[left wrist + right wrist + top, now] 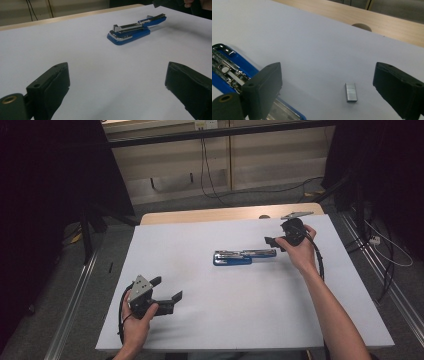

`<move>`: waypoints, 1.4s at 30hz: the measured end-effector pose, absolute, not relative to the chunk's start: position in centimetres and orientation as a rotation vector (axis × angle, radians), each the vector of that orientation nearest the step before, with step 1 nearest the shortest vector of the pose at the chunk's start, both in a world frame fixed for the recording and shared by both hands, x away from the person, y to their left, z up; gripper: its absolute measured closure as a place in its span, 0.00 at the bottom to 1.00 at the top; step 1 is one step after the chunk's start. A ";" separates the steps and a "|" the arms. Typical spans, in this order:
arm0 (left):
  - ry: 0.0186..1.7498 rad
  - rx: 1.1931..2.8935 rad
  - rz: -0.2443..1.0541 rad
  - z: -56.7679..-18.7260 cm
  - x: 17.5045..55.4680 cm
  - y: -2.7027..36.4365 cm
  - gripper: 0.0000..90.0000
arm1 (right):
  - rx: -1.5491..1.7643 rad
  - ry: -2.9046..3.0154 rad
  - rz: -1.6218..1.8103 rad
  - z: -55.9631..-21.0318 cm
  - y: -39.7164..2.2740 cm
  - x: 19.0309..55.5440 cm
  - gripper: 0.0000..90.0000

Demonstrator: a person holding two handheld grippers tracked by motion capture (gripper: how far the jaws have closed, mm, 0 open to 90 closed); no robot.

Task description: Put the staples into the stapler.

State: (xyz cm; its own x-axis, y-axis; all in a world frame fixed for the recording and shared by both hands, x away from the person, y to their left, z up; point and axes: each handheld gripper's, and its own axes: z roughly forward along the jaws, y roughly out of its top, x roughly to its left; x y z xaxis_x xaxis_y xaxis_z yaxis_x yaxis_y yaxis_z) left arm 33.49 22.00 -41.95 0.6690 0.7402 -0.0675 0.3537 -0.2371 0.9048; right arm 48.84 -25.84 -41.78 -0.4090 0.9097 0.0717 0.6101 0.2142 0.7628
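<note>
A blue stapler point(244, 256) lies opened out flat in the middle of the white table sheet point(225, 320). My left gripper point(167, 288) is held low near the front left, well apart from the stapler, jaws open and empty. In the left gripper view the stapler point(135, 30) lies far ahead of the left gripper point(116, 72). My right gripper point(272, 241) hovers at the stapler's right end, open. In the right gripper view a small strip of staples point(351, 92) lies on the sheet between the open jaws of the right gripper point(328, 72), with the stapler's open magazine point(227, 65) behind the left jaw.
The wooden table edge point(200, 215) with a round cable hole point(264, 217) runs along the far side. Cables trail on the floor behind and to the right. Black curtains hang at both sides. A person's hand point(197, 3) shows at the top right of the left gripper view.
</note>
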 end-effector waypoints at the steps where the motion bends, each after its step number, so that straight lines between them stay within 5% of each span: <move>1: 0.870 1.846 0.467 -42.0 33.5 22.0 0.07 | 1.420 2.121 1.036 -41.8 -26.0 48.9 0.13; 13: 0.875 1.851 0.460 -42.2 33.7 22.1 0.07 | 1.473 2.110 1.052 -41.1 -27.4 50.4 0.12; 42: 0.885 1.882 0.426 -42.5 34.0 21.4 0.06 | 1.463 2.296 0.843 -42.0 -27.8 52.4 0.54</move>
State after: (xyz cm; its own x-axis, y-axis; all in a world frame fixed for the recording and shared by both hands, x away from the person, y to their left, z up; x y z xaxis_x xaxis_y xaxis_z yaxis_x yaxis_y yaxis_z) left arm 34.01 21.45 -42.51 0.6737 0.7342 -0.0839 0.3928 -0.2596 0.8822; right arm 52.39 -27.75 -42.02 -0.4417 0.8948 0.0652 0.7245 0.3129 0.6142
